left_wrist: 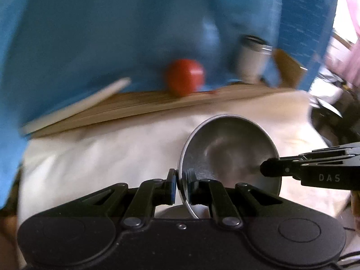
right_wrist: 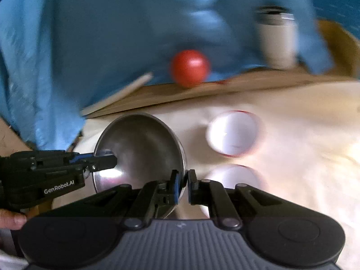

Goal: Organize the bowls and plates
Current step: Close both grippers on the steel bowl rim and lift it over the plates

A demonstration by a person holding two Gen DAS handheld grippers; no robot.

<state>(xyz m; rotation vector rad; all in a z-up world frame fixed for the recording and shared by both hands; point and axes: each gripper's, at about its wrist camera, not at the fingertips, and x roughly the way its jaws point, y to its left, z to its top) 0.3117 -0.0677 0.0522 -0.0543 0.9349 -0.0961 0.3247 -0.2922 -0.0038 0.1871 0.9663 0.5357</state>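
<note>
Left wrist view: the left gripper point(left_wrist: 181, 183) is clamped on the rim of the steel bowl point(left_wrist: 227, 148), one finger outside the wall and one inside, the rim seated between the pads; the bowl lies ahead and to the right of these jaws, tipped so its mouth faces the camera; the right gripper point(left_wrist: 266, 167) enters from the right with its tip at the opposite rim.

Right wrist view: the same steel bowl point(right_wrist: 139, 148) lies ahead and to the left; the right gripper point(right_wrist: 184, 184) has its jaws nearly closed about the near right rim, and appears to pinch it, though blur leaves contact on the outer pad uncertain; the left gripper point(right_wrist: 105, 160) holds the far left rim; the bowl is thus carried between both tools at opposed edges, above the cream cloth point(right_wrist: 303, 135).

Finding: two white bowls with red rims point(right_wrist: 232, 132) rest on the cloth to the right of the steel bowl, on the right gripper's side; any stacking move would run rightward, the right hand being nearer.

Bystanders: a red ball point(right_wrist: 190, 67) and a white cup point(right_wrist: 276, 40) stand at the far edge against blue fabric point(right_wrist: 90, 33).
</note>
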